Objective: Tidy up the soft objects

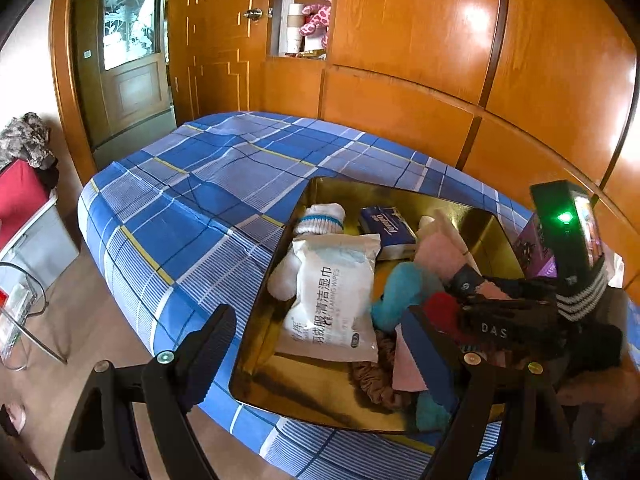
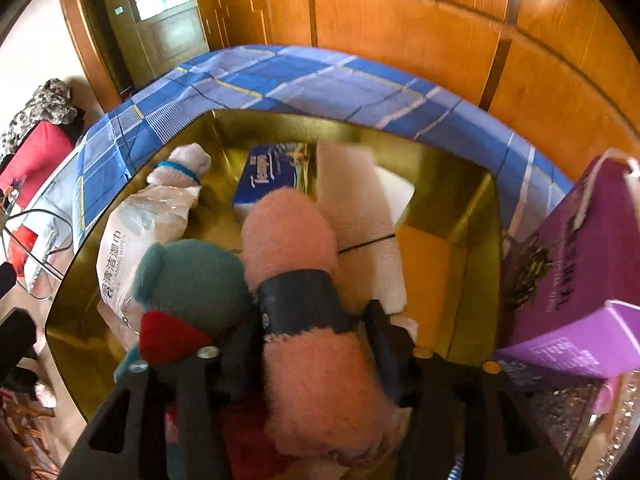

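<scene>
Straddling a pink rolled towel (image 2: 296, 280) with a dark band, the right claw (image 2: 308, 344) has its fingers spread on either side of the roll, pads seemingly just off it; whether they still touch is unclear. The roll lies inside the gold tin tray (image 1: 256, 360) on the blue plaid bed (image 1: 192, 200). The left claw (image 1: 320, 344) hangs wide open over the tray's near edge, holding nothing. Counted in the tray: one wet-wipes pack (image 1: 332, 292), one white sock (image 1: 320, 218), one blue tissue pack (image 1: 386, 226), one teal plush (image 2: 188, 276), one brown scrunchie (image 1: 376, 376).
</scene>
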Available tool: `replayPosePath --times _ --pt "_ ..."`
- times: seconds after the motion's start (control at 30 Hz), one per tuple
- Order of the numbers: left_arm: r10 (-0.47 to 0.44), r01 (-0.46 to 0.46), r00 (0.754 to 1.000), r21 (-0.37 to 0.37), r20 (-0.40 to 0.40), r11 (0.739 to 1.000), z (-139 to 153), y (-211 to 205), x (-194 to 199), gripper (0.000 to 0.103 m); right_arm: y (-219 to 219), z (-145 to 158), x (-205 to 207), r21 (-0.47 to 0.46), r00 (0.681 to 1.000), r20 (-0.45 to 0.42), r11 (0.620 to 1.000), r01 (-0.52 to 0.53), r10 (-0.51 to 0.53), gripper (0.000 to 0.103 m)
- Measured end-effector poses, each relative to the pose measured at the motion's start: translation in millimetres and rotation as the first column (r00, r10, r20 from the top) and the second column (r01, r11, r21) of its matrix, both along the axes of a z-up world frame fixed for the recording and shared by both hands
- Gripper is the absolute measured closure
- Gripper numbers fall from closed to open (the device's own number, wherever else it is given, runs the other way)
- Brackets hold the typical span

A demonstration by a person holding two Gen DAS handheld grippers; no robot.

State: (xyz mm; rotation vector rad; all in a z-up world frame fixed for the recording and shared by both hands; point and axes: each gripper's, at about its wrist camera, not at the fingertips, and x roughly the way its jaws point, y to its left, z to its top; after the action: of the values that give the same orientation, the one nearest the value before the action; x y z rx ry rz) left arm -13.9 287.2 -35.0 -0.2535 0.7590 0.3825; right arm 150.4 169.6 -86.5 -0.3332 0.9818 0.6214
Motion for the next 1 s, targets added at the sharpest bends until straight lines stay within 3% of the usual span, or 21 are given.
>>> replayPosePath --times 0.1,0.37,0.57,0.83,1.0 --pt "0.002 -0.002 1.000 0.006 0.003 1.000 1.0 -1.0 -0.5 0.015 -4.2 10.2 -7.4 0.021 0.998 0.068 1.000 0.004 -0.005 0.019" --pt "0.003 -0.003 1.000 0.018 0.026 1.000 8.4 -6.6 -4.0 0.011 -22.2 44.3 -41.5 0.058 0.966 0.255 0.998 0.038 -0.052 0.018" --pt "-0.023 0.022 0.999 0.031 0.048 0.999 15.7 -18.5 -6.4 0.005 -62.6 77.3 -76.8 0.152 0.884 0.427 0.978 0.140 -0.193 0.018" --pt "-0.058 0.053 0.996 0.075 0.075 0.996 24.4 -47.8 -8.8 0.000 -121.2 70.9 -87.5 0.186 0.869 0.297 0.917 0.354 -0.396 0.018" --pt "-0.092 0.084 0.994 0.117 0.062 0.990 26.1 -78.1 -6.5 0.000 -151.2 75.6 -102.7 0.233 0.812 0.305 0.866 0.443 -0.498 0.018"
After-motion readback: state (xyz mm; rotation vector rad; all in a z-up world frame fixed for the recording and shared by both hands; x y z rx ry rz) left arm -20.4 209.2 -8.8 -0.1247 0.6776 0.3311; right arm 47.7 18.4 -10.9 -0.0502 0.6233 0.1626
